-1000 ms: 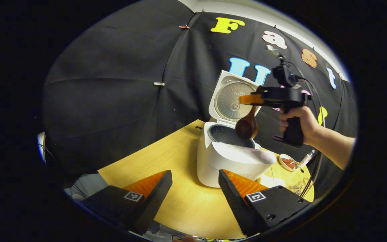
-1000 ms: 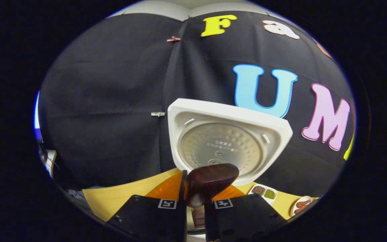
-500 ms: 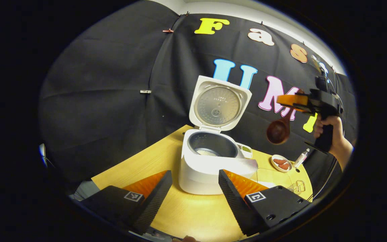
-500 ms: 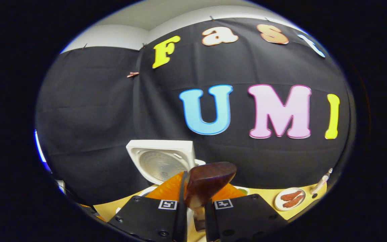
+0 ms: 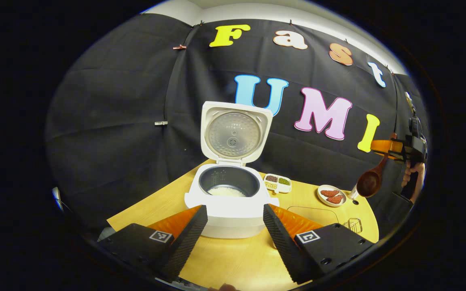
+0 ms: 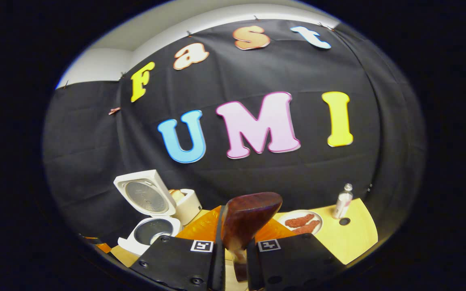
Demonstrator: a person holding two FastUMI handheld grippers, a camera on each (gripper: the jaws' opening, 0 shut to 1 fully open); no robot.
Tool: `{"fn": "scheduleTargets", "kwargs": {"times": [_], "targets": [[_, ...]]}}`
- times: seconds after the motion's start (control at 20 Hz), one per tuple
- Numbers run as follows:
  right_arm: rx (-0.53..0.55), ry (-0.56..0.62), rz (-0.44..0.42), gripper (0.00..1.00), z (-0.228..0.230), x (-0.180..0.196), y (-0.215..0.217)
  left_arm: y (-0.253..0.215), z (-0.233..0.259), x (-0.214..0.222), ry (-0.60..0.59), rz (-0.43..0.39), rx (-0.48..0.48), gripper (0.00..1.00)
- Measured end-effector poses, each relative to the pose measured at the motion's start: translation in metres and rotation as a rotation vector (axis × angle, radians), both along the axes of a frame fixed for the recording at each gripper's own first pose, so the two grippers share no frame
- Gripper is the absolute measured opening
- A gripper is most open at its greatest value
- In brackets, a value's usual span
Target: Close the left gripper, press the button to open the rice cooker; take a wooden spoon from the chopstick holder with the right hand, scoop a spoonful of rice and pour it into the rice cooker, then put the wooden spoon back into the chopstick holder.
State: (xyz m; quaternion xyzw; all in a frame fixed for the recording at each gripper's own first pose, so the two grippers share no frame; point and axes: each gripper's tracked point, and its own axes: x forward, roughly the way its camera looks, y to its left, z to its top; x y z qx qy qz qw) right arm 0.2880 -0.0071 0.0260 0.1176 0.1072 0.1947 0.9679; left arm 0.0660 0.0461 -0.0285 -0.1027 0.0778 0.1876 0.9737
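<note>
The right gripper (image 6: 233,246) has its fingers clamped on the handle of the wooden spoon (image 5: 369,181), held in the air well right of the rice cooker (image 5: 231,202); the spoon hangs steeply, bowl lowest. The cooker stands on the counter (image 5: 237,258), lid up, white rice inside. The left gripper (image 5: 233,238) is spread wide, holding nothing.

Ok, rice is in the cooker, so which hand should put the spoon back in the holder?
Right. The right gripper is shut on the spoon, already off to the cooker's right. The left gripper is open, facing the cooker. I can't make out the holder.
</note>
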Motion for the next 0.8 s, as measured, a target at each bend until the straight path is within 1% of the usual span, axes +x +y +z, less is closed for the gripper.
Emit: {"fn": "scheduleTargets", "kwargs": {"times": [0.2, 0.35, 0.45, 0.55, 0.65, 0.8], "targets": [[0.017, 0.050, -0.086, 0.25, -0.040, 0.007, -0.061, -0.030, -0.005, 0.009, 0.018, 0.011, 0.003, 0.95], [0.095, 0.124, -0.174, 0.25, -0.079, 0.012, -0.096, -0.051, -0.013, 0.015, 0.043, 0.006, 0.004, 0.95], [0.155, 0.191, -0.214, 0.25, -0.108, 0.011, -0.112, -0.062, -0.025, 0.016, 0.081, -0.002, 0.004, 0.96], [0.186, 0.267, -0.246, 0.25, -0.145, 0.009, -0.126, -0.068, -0.034, 0.010, 0.103, 0.009, -0.009, 0.96], [0.227, 0.336, -0.284, 0.25, -0.174, 0.007, -0.138, -0.071, -0.038, -0.002, 0.111, 0.038, -0.033, 0.95], [0.297, 0.389, -0.332, 0.25, -0.201, 0.008, -0.144, -0.071, -0.045, -0.020, 0.131, 0.084, -0.065, 0.96]]}}
